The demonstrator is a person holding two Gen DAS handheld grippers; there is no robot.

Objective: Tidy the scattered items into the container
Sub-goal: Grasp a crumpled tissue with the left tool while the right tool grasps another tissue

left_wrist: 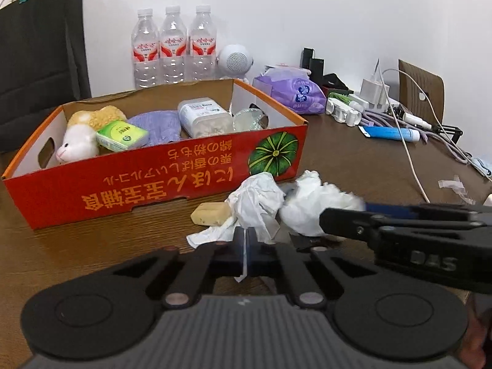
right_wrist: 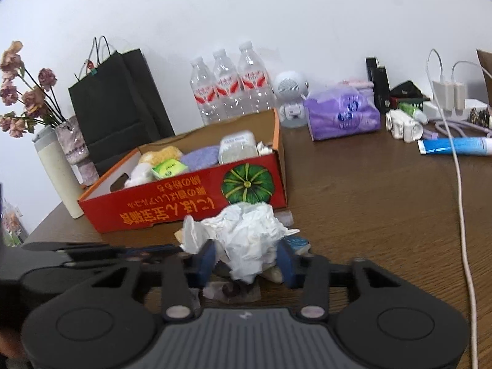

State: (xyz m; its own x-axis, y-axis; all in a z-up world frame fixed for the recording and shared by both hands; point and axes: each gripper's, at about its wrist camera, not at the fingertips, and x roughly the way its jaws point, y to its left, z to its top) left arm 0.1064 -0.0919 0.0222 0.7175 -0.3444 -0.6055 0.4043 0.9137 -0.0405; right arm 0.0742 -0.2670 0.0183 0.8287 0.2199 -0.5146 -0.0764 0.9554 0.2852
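Note:
Two crumpled white tissues lie on the brown table in front of the red cardboard box. My left gripper is shut on a thin edge of the left tissue. In the right wrist view, my right gripper is shut on the other tissue wad, blue pads pressing both sides. Its fingers reach in from the right against that wad. A beige block lies beside the tissues. The box holds a plush toy, a green pack, a purple cloth and a white container.
Three water bottles and a black paper bag stand behind the box. A purple tissue pack, chargers, a white cable and a blue tube lie to the right. A vase of flowers and a white tumbler stand left.

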